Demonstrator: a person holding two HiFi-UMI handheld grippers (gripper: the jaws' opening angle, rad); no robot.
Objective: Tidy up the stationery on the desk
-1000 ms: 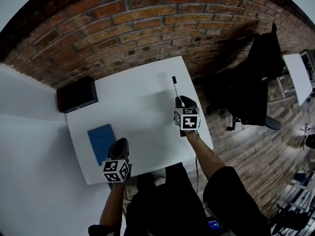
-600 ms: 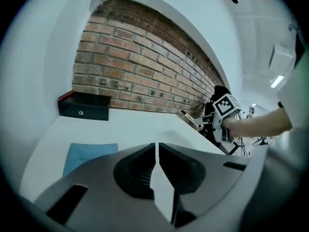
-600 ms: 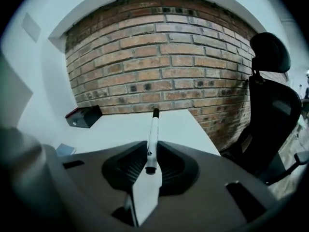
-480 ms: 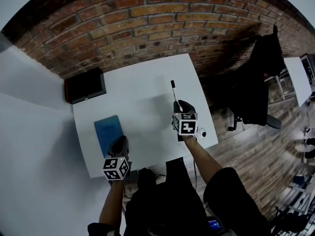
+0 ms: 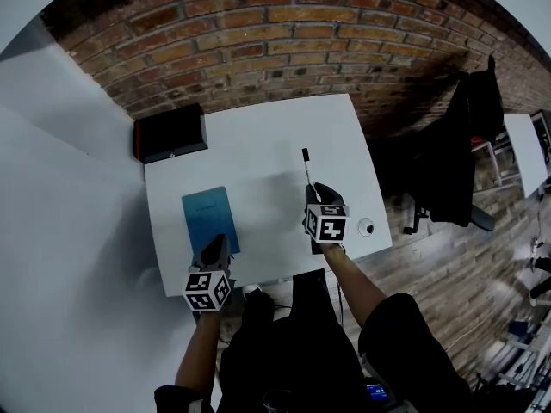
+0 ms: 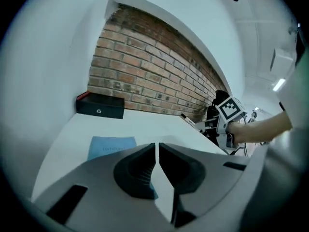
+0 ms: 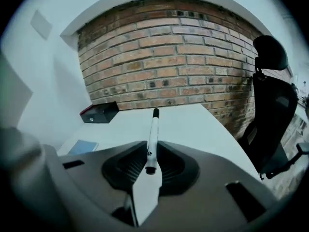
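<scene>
While L gripper (image 6: 157, 147) fingers together, pen (image 7: 153, 137) clamped btwn R gripper (image 7: 153, 148) fingers, tip fwd.

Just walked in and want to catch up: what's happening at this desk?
A person holds a tool in each hand over a white desk. The right tool grips a black-capped marker. The left tool is shut and empty, at the near end of a blue notebook. A black box sits by the brick wall.

A red brick wall (image 5: 284, 33) fills the top of the head view, and a plain white wall (image 5: 60, 196) the left. At the right a black office chair (image 5: 456, 162) stands on the wooden floor (image 5: 422, 261), near another white table (image 5: 525, 144)
</scene>
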